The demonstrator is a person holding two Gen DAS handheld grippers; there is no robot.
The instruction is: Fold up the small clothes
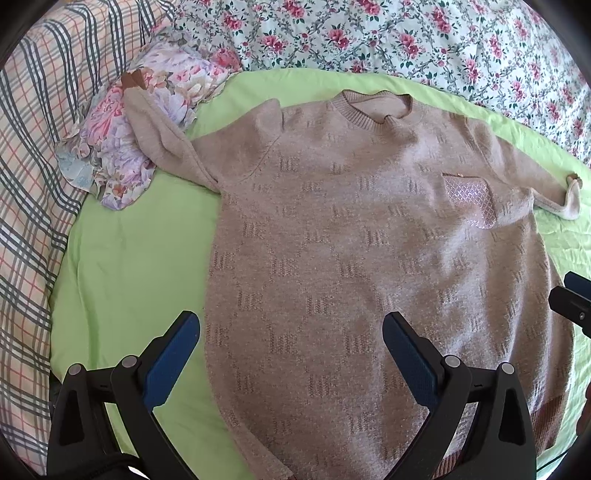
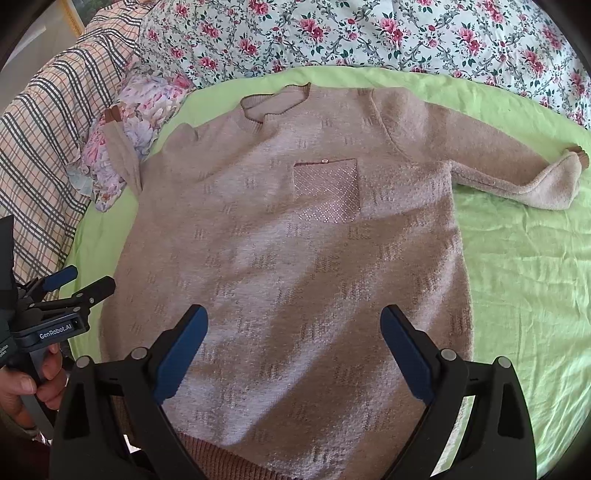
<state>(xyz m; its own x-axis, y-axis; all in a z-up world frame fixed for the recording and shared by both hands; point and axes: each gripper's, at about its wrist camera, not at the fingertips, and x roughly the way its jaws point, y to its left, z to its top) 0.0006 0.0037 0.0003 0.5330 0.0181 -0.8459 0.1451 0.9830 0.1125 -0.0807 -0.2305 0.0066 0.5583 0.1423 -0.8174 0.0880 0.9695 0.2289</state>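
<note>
A beige knitted sweater (image 1: 369, 240) (image 2: 295, 266) lies flat, front up, on a light green sheet (image 1: 129, 266) (image 2: 524, 277), its collar at the far end. It has a sparkly chest pocket (image 2: 327, 190). One sleeve (image 1: 155, 136) runs up over a floral cloth, and the other sleeve (image 2: 517, 181) stretches out to the right. My left gripper (image 1: 291, 328) hovers open over the sweater's lower left part, nothing between its fingers. Over the lower middle my right gripper (image 2: 293, 325) stands open and empty too. In the right wrist view the left gripper (image 2: 79, 282) shows at the left edge.
A crumpled pastel floral cloth (image 1: 140, 122) (image 2: 122, 136) lies at the sweater's far left. A flowered bedspread (image 1: 406, 40) (image 2: 351, 33) covers the back. A plaid blanket (image 1: 33, 166) (image 2: 48, 122) lies along the left. A hand (image 2: 26, 384) holds the left gripper's handle.
</note>
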